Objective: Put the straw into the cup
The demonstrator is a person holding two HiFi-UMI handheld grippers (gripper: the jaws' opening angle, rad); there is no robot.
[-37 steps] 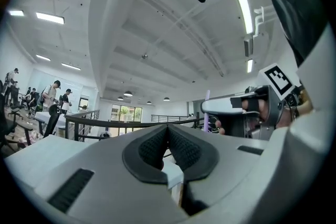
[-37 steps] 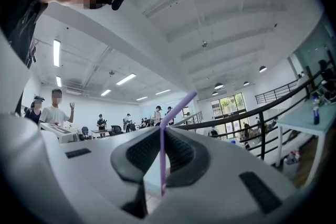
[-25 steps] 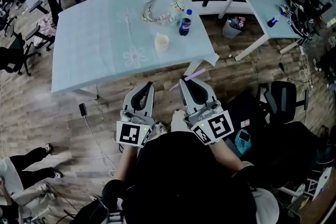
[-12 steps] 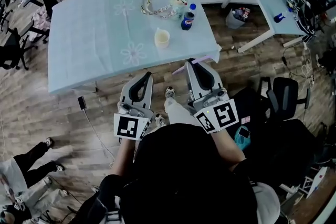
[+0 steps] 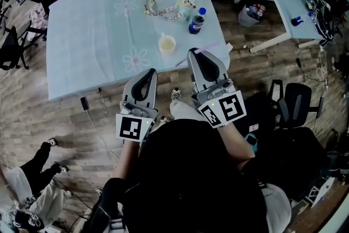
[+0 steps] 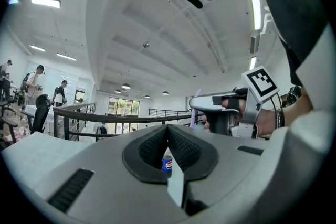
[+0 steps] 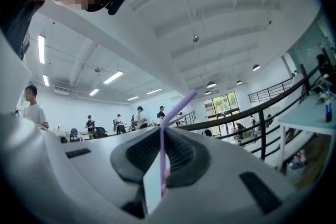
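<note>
the right gripper point(image 7: 161, 132) is clamped on a purple bendy straw point(image 7: 162, 150), its stem standing upright between the closed pads and its bent top leaning off to the right. in the head view the right gripper point(image 5: 194, 53) points level over the near edge of the tabletop point(image 5: 92, 35), with the straw point(image 5: 209, 47) showing as a pale sliver beside its tip. the left gripper point(image 6: 168, 128) is closed on nothing and sits at the tabletop's near edge point(image 5: 149, 71). the cup point(image 5: 167, 44) stands upright on the tabletop, mouth up, just beyond the two grippers and apart from the straw; its contents cannot be made out. farther back stands a pepsi bottle point(image 5: 196, 22) with its blue cap on, beside a tangled lanyard point(image 5: 161, 8).
</note>
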